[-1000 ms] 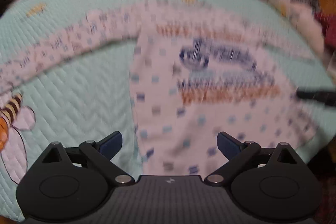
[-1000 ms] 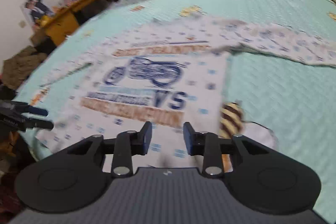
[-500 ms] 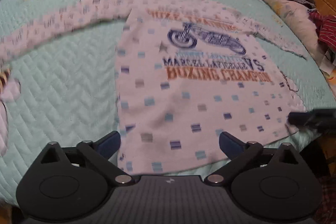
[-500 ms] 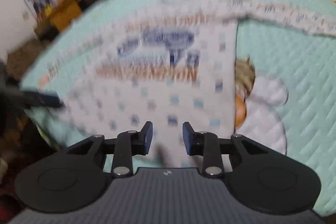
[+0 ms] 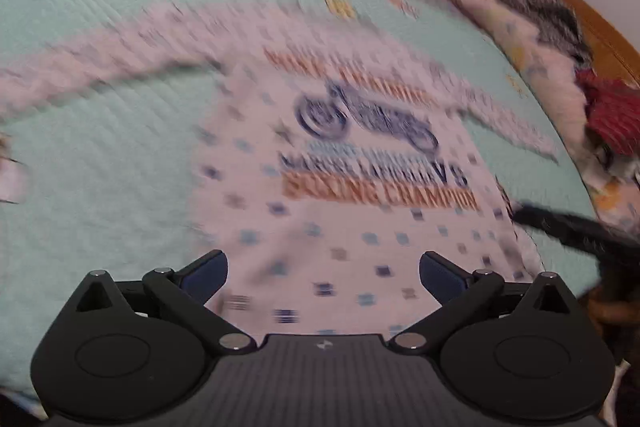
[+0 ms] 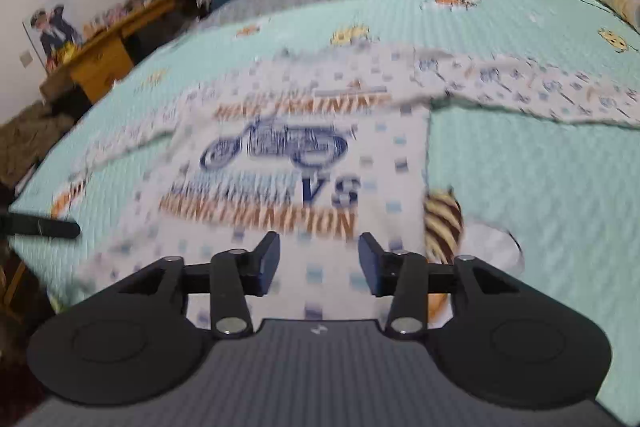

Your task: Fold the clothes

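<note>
In the left wrist view the left gripper [image 5: 323,273] hangs wide apart and empty, the shirt [image 5: 340,195] spread flat on the bed [image 5: 100,147] just ahead, pillows [image 5: 520,39] far right. The right wrist view shows the right gripper [image 6: 319,259] narrower yet parted, holding nothing, over the shirt's [image 6: 296,179] hem, and a desk [image 6: 100,55] far left.

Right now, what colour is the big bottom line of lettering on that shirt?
Orange, below a navy motorcycle print on the white, square-dotted shirt. The right wrist view shows it best.

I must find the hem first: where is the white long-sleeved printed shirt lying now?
The white long-sleeved printed shirt lies spread flat on the mint-green quilted bedspread, hem nearest both grippers, in both wrist views.
</note>
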The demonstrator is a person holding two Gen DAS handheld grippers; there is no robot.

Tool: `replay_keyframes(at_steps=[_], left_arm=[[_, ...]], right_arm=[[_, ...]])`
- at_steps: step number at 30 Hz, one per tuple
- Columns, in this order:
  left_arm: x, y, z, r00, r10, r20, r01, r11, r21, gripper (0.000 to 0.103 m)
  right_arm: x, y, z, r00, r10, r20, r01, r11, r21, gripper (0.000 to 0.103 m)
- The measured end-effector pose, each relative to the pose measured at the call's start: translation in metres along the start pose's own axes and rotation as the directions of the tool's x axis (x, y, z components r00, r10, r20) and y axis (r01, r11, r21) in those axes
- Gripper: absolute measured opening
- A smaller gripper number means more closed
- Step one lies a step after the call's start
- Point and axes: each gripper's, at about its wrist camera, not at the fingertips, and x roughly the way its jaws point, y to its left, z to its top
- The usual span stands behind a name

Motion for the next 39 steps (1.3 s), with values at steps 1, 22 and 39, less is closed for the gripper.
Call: replay_keyframes(at_steps=[1, 22, 39], left_arm=[[0.011, -0.002, 0.000, 1.000, 0.006, -0.027, -0.006, 1.000, -0.002, 0.098], [0.113, 0.014, 0.155, 0.986, -0.123, 0.114, 0.144, 0.971, -0.193, 0.097], [0.134, 0.018, 0.177, 0.980, -0.136, 0.144, 0.162, 0.969, -0.186, 0.094]], right_arm=[[0.009, -0.006, 0.000, 1.000, 0.013, -0.013, -0.013, 1.000, 0.021, 0.049], [0.107, -0.068, 0.114, 0.971, 0.164, 0.175, -0.214, 0.921, 0.326, 0.040], [0.146, -0.133, 0.113, 0.995, 0.014, 0.103, -0.049, 0.938, 0.342, 0.000]])
